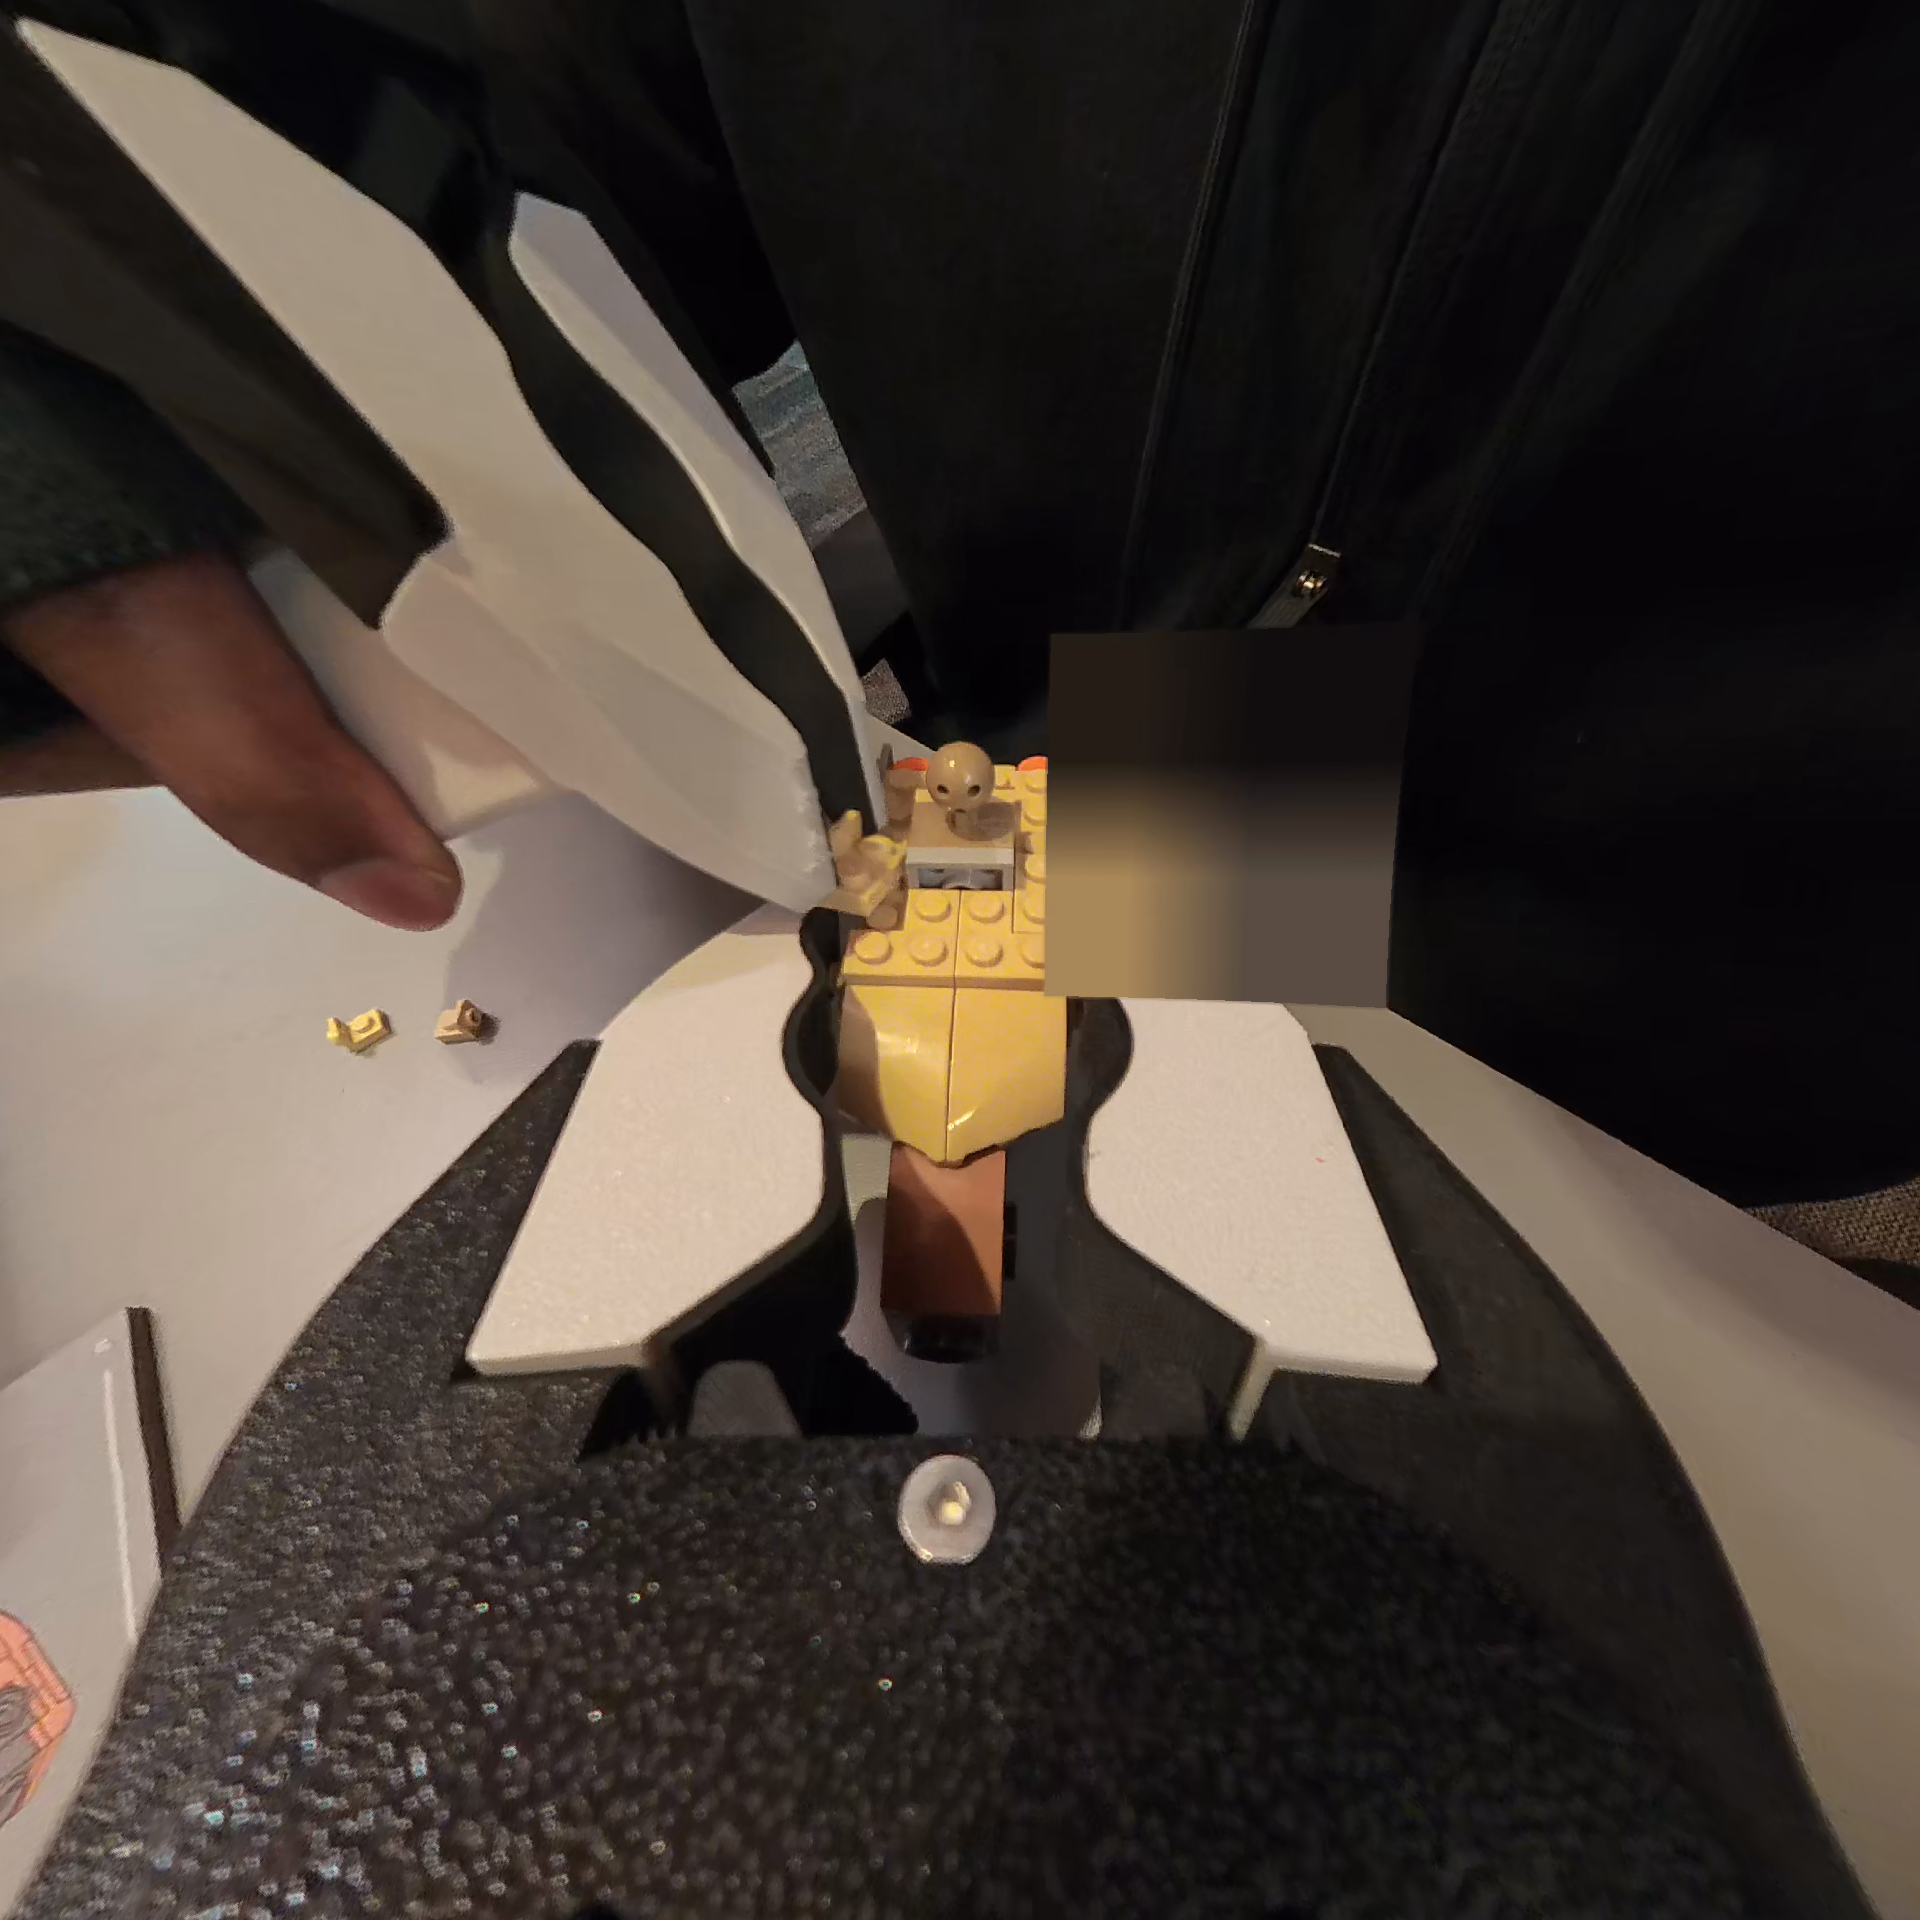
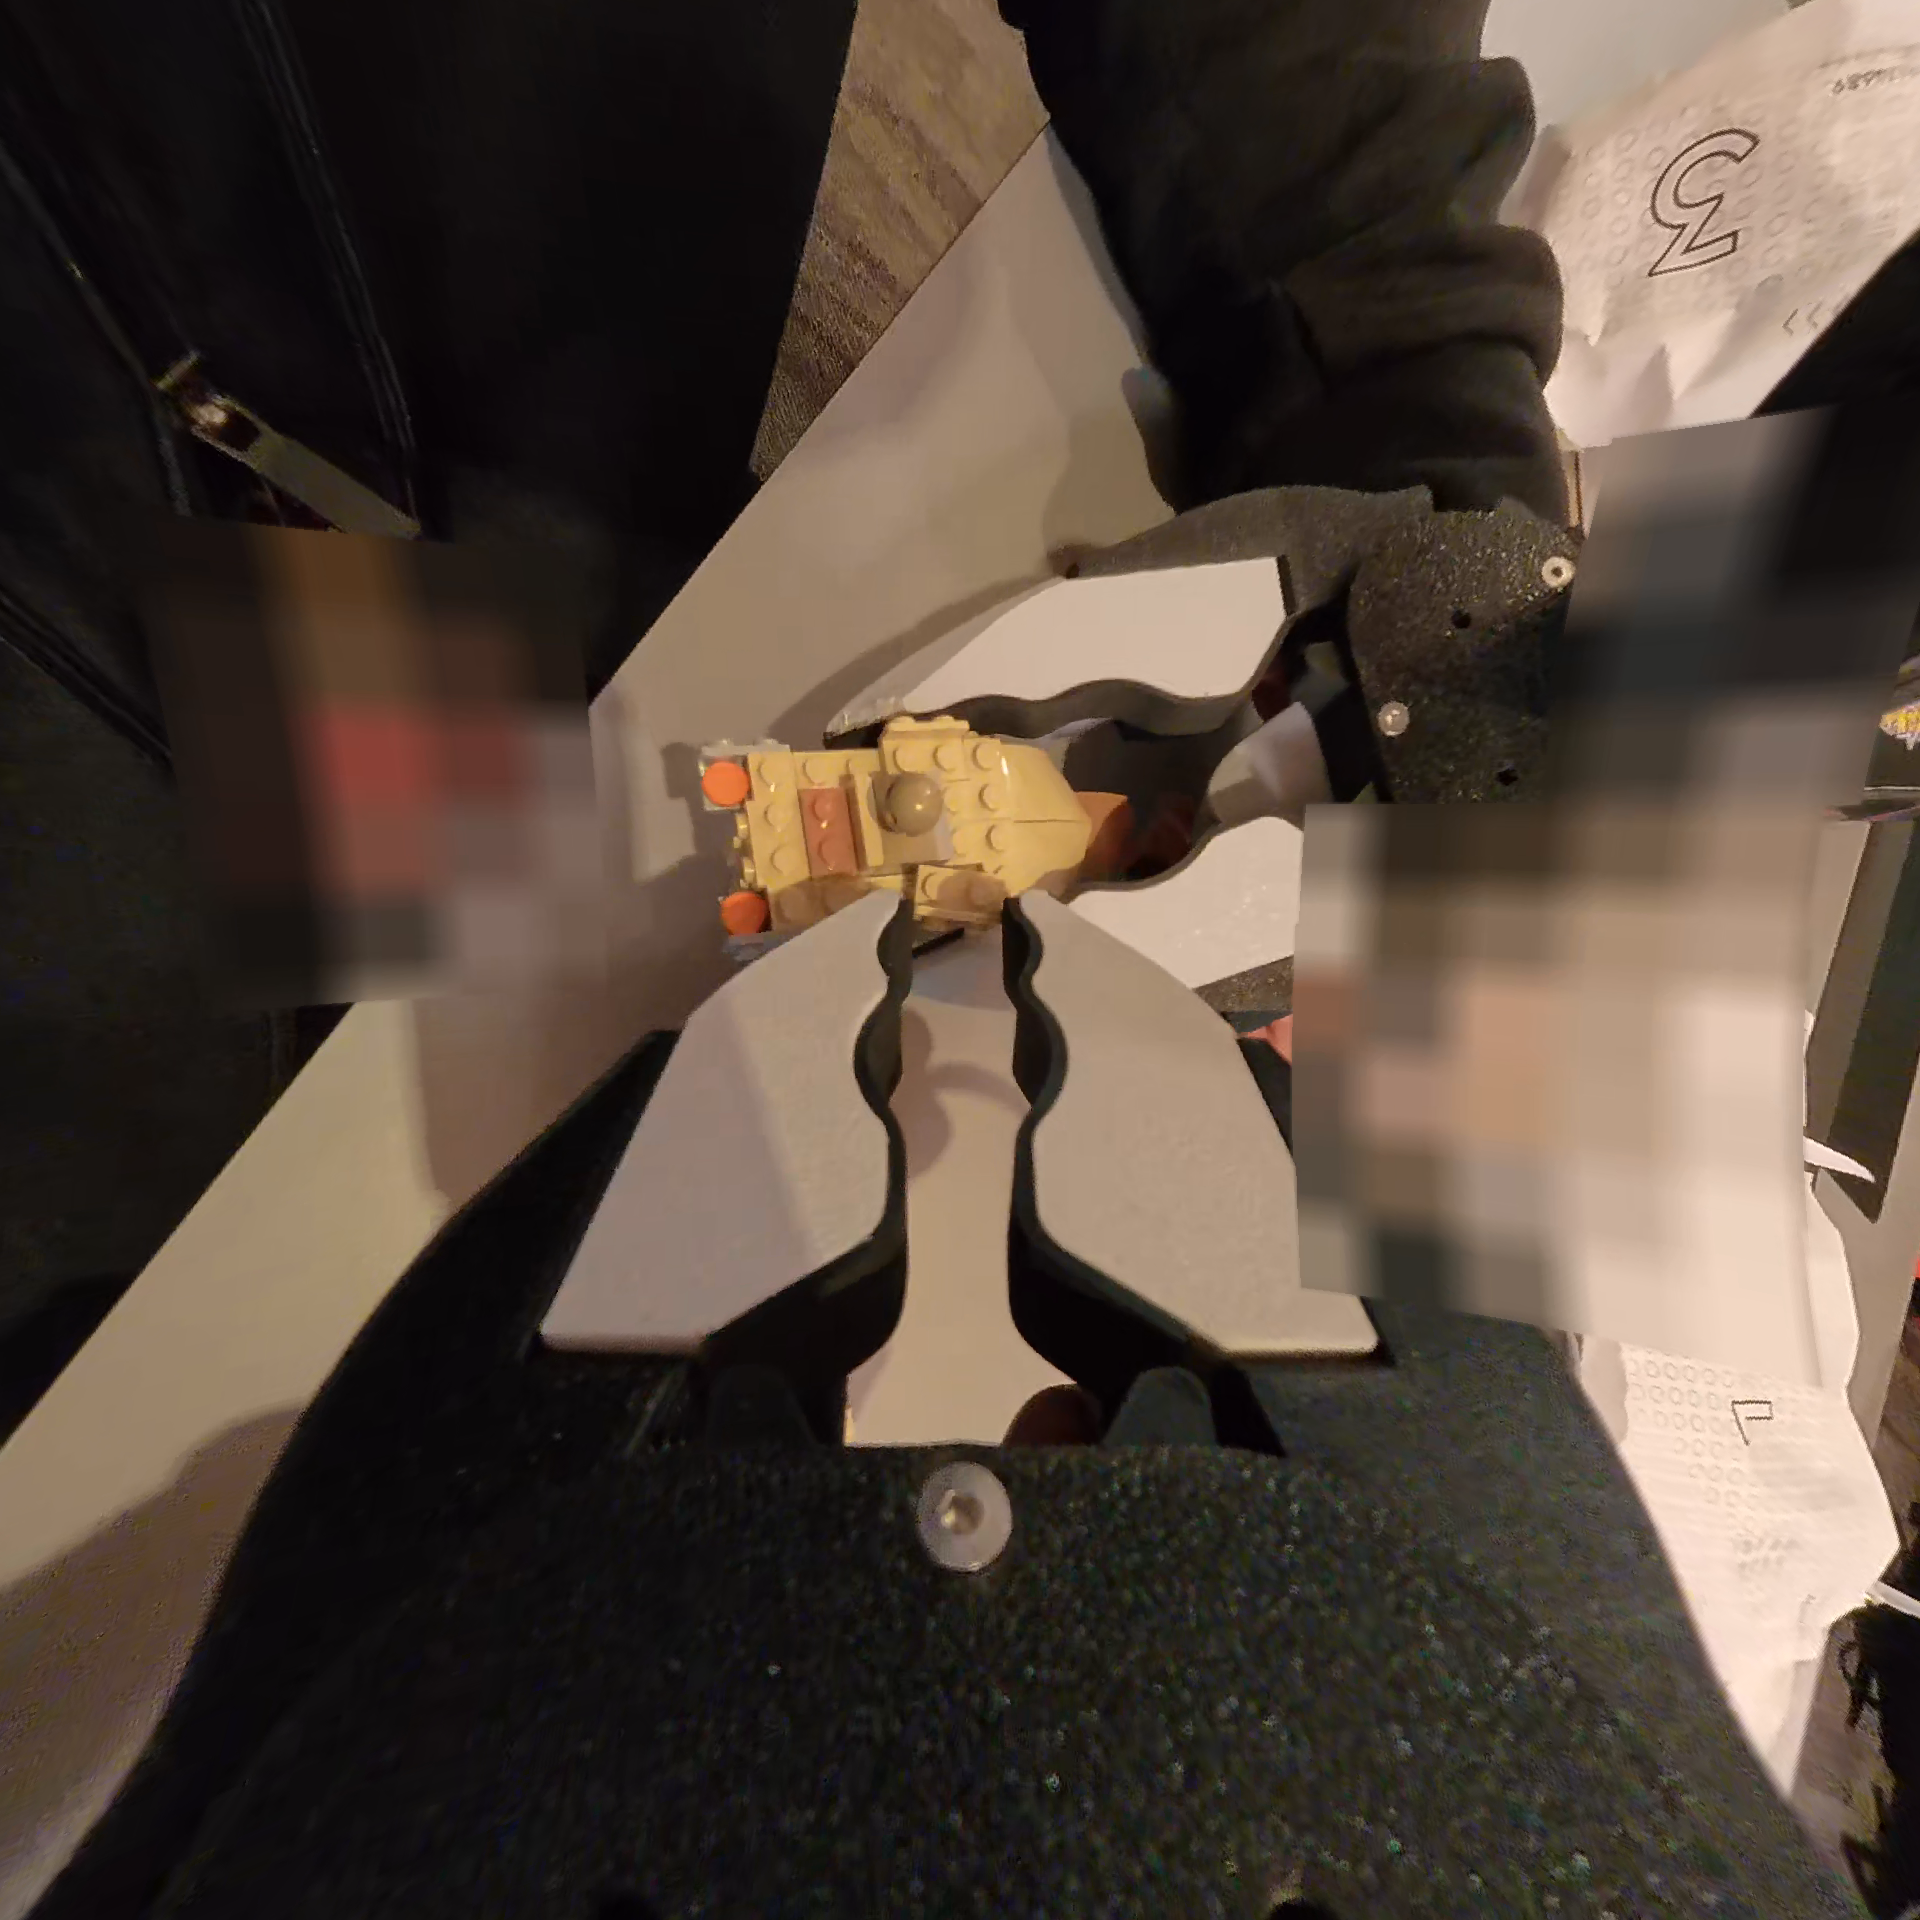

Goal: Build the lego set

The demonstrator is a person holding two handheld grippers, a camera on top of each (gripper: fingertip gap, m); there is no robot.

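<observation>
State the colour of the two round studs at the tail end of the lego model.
Orange round studs, clearest in the right wrist view, on the tan lego model.

We see two dim, warm-lit pictures. The white worktop catches the most light, while the dark clothing behind falls to near black. Glare shines on the curved tan lego model. Soft shadows lie beneath it. Wide-angle distortion bends the edges in both views. The paper sheets at the right wrist view's corner look blurred.
</observation>
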